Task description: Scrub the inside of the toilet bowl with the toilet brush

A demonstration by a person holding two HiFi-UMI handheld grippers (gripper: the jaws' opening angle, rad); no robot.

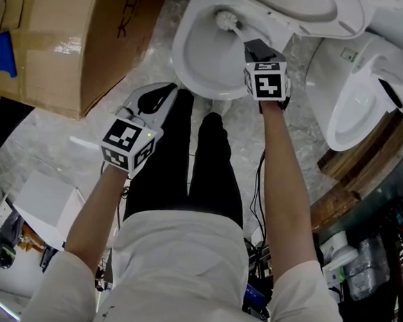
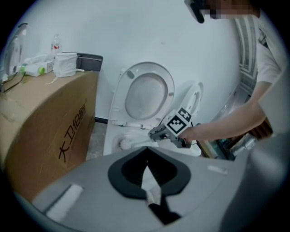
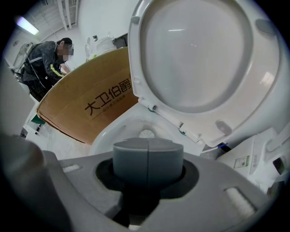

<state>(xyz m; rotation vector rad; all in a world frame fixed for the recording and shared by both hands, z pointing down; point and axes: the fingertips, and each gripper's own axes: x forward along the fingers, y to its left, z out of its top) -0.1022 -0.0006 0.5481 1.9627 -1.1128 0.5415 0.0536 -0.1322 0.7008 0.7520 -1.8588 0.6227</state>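
Note:
The white toilet bowl (image 1: 195,59) stands open at the top of the head view, with its lid (image 3: 199,59) raised. Inside the bowl rests the white head of the toilet brush (image 1: 226,18), also seen as a brush head (image 2: 125,144) and a brush head (image 3: 146,134) in the gripper views. My right gripper (image 1: 256,51) hangs over the bowl's right rim, shut on the brush's grey handle (image 3: 148,161). My left gripper (image 1: 164,93) is held back in front of the bowl's left side, its jaws together with nothing between them.
A big cardboard box (image 1: 72,35) stands left of the toilet. A second white toilet (image 1: 352,99) and wooden boards (image 1: 353,176) are on the right. A white box (image 1: 42,203) lies on the floor at the left. A person (image 3: 45,63) stands beyond the cardboard box.

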